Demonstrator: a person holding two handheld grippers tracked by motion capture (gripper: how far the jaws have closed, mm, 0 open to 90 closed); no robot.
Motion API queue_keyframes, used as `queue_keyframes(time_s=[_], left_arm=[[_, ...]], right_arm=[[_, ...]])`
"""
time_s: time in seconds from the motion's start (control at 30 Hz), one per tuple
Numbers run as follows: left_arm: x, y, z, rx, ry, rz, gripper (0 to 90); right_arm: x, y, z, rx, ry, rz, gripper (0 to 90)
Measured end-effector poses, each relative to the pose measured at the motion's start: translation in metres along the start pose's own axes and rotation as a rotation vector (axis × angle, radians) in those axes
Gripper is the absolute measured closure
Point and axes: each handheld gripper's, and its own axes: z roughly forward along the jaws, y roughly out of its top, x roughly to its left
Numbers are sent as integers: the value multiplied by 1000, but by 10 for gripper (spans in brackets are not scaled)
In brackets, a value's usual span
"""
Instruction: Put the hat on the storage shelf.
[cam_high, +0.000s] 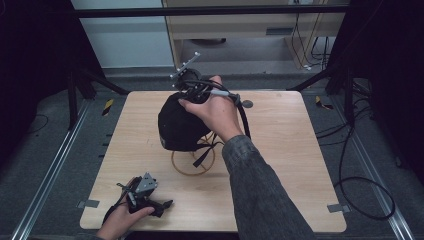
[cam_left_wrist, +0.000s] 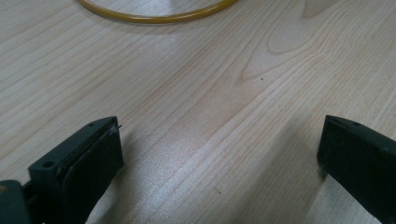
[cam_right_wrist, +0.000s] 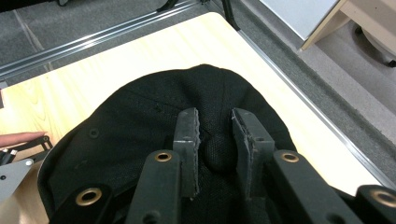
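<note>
A pale, square wooden surface (cam_high: 280, 165) with rounded corners and visible grain is carrying the things, and is itself standing on grey carpeted floor (cam_high: 45, 145). A thin yellow-tan ring-shaped wire stand (cam_high: 192, 167) is sitting directly on the surface near its middle, partly under a black fabric cap (cam_high: 177, 122). The left gripper (cam_high: 142, 197), in the person's hand, is resting on the surface by its near left edge.

cap (cam_right_wrist: 140, 121): matt black cloth | table (cam_left_wrist: 210, 93): smooth pale wood | ring (cam_left_wrist: 154, 18): glossy yellow
</note>
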Motion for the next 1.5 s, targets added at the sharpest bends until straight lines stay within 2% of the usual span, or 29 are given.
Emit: queue_keyframes(time_s=[0.33,0.7,1.0,1.13,1.23,1.5], left_arm=[[0,0,0,1,-2,0,0],[0,0,0,1,-2,0,0],[0,0,0,1,-2,0,0],[0,0,0,1,-2,0,0],[0,0,0,1,-2,-1,0],[0,0,0,1,-1,-1,0]], right_arm=[[-1,-3,-3,-18,0,-2,670],[-5,-11,-26,-87,-4,22,677],[-7,-26,-44,-127,-15,36,676],[-11,-33,-52,-165,-3,76,679],[-15,-38,-57,-179,-8,84,680],[-20,-51,-66,-181,-25,95,648]])
